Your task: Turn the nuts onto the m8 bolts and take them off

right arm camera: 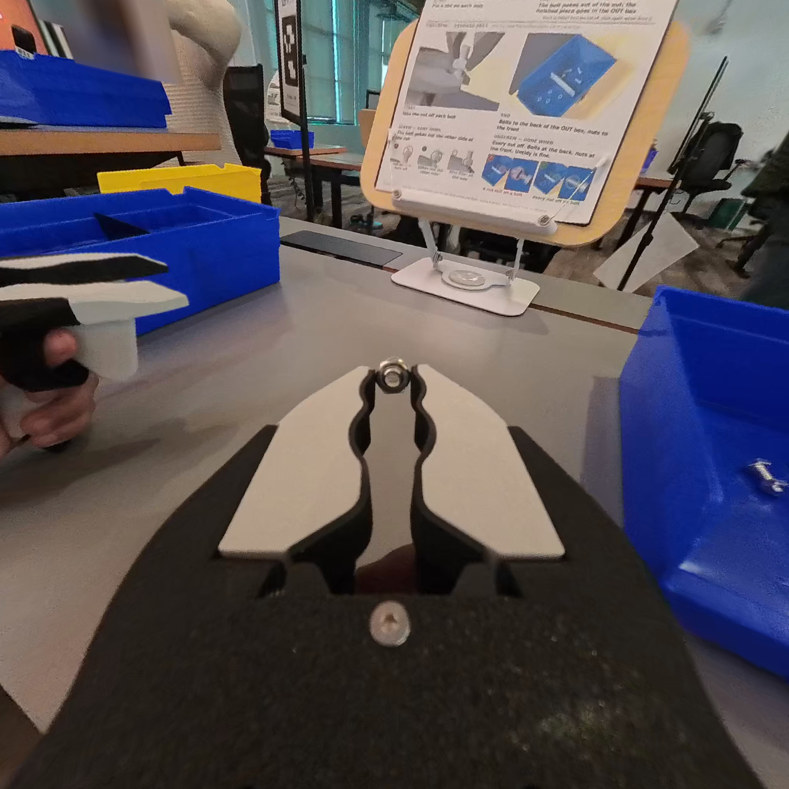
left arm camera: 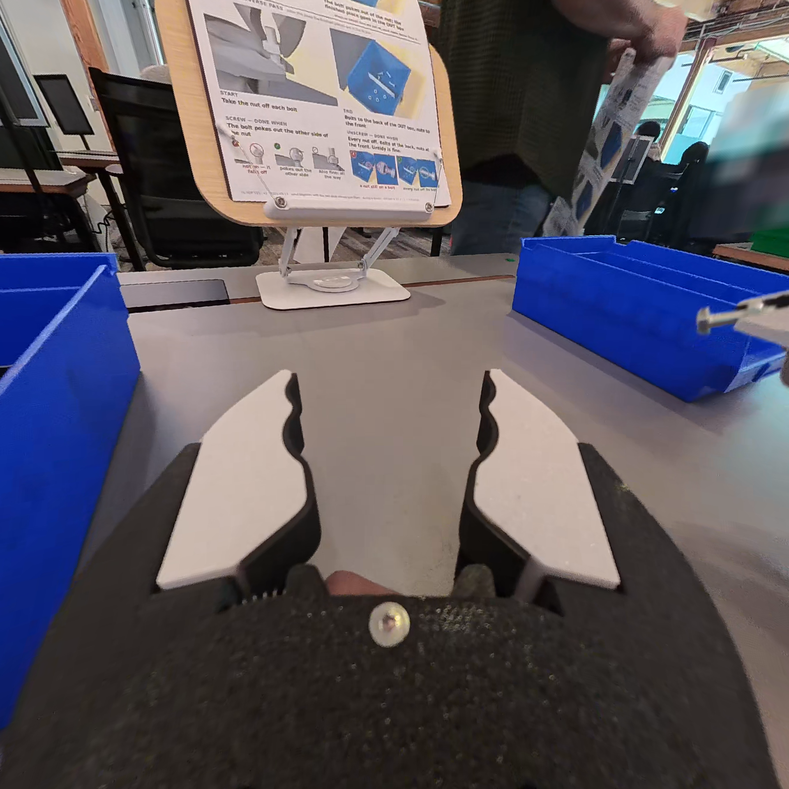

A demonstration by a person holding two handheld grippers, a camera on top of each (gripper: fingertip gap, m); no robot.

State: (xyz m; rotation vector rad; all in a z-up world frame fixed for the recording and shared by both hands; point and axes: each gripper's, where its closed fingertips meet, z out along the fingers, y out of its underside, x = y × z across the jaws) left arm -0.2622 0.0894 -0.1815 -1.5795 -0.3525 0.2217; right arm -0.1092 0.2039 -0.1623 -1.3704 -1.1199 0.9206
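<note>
Nearest to the right wrist camera, the right gripper (right arm camera: 393, 380) has its jaws drawn narrow, and between the fingertips it holds a bolt (right arm camera: 393, 378) with a nut on it, seen end-on. It is held above the grey bench (right arm camera: 299, 341), roughly over the middle part of it. In the left wrist view the same bolt (left arm camera: 721, 318) shows at the right edge, lying almost level in front of the right blue bin (left arm camera: 632, 316).

At the right edge of the bench this right blue bin (right arm camera: 666, 427) contains one more bolt (right arm camera: 766, 477), which lies on the bin floor. At the left edge of the bench stands the left blue bin (right arm camera: 205, 256); I cannot tell what is inside.

On the left side, the left gripper (left arm camera: 390, 386) has its jaws wide apart and nothing is between them. It is above the bench, between the two bins. In the right wrist view a hand (right arm camera: 47, 405) holds its grip.

At the far edge of the bench stands a white stand (left arm camera: 333, 288) which carries a wooden board with an instruction sheet (left arm camera: 320, 106). Behind it stands a person (left arm camera: 521, 106).
</note>
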